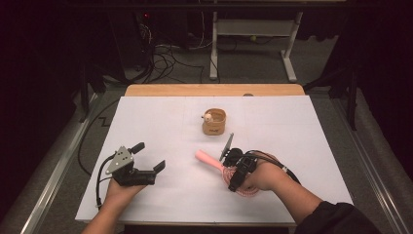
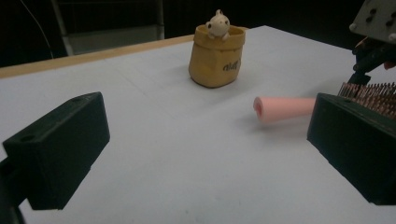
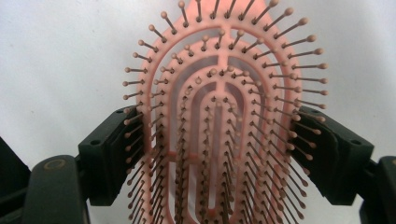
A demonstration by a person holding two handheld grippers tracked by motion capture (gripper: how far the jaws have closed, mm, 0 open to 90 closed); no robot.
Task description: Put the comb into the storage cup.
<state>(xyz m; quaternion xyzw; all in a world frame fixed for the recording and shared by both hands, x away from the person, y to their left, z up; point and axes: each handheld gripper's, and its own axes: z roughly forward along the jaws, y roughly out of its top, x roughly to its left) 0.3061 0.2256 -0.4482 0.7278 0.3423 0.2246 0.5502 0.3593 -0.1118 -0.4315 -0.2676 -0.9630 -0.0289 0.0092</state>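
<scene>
Work in hand: the right tool (image 1: 242, 171) is on a pink hairbrush (image 1: 221, 168) lying on the white table (image 1: 160, 117), near the person's edge and right of the middle.
Progress: the grab looks made, I'd say; the brush sits low on the table, so the carry, wherever it goes, is all to come.
Right tool: its two black jaws straddle the brush head in the right gripper view, pressed against the rim on both sides among the outer bristles, clamped on the hairbrush (image 3: 219, 126).
Left tool: jaws wide apart with nothing between them, resting on the table at the left (image 1: 148, 158), pointing across at the brush.
Brush look: an oval openwork head, pink ribs in nested loops with gaps between, thick with thin ball-tipped bristles standing up.
Handle: a smooth, round pink handle (image 2: 285, 108) sticks out towards the middle of the table, free of both tools.
Elsewhere: a small tan pot (image 1: 215, 121) with a little figure at its rim stands farther back, well apart from the brush.
</scene>
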